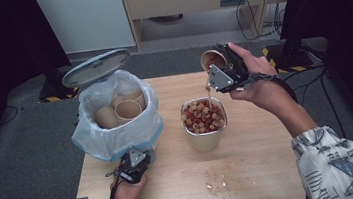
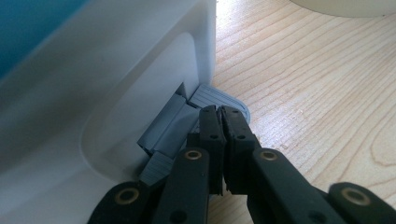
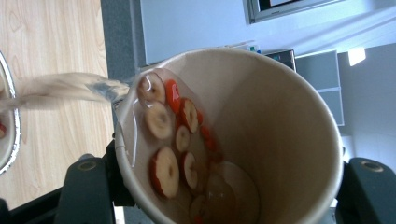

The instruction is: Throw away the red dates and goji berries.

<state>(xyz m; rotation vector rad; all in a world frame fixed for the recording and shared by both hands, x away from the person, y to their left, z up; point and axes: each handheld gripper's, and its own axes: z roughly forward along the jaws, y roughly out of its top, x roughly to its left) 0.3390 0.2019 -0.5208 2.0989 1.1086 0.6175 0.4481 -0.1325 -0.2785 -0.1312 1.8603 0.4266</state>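
A paper cup [image 1: 210, 58] is clamped in the right claw [image 1: 218, 67] and tilted above the metal pot [image 1: 204, 124] on the table [image 1: 253, 171]; liquid is poured. The left claw [image 2: 220, 116] is closed on the bin's [image 1: 116, 121] pedal [image 2: 219, 99].

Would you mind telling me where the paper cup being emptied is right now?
In the high view the paper cup is tipped in the right gripper, right of centre, above the metal container of sliced fruit, right of the pedal bin.
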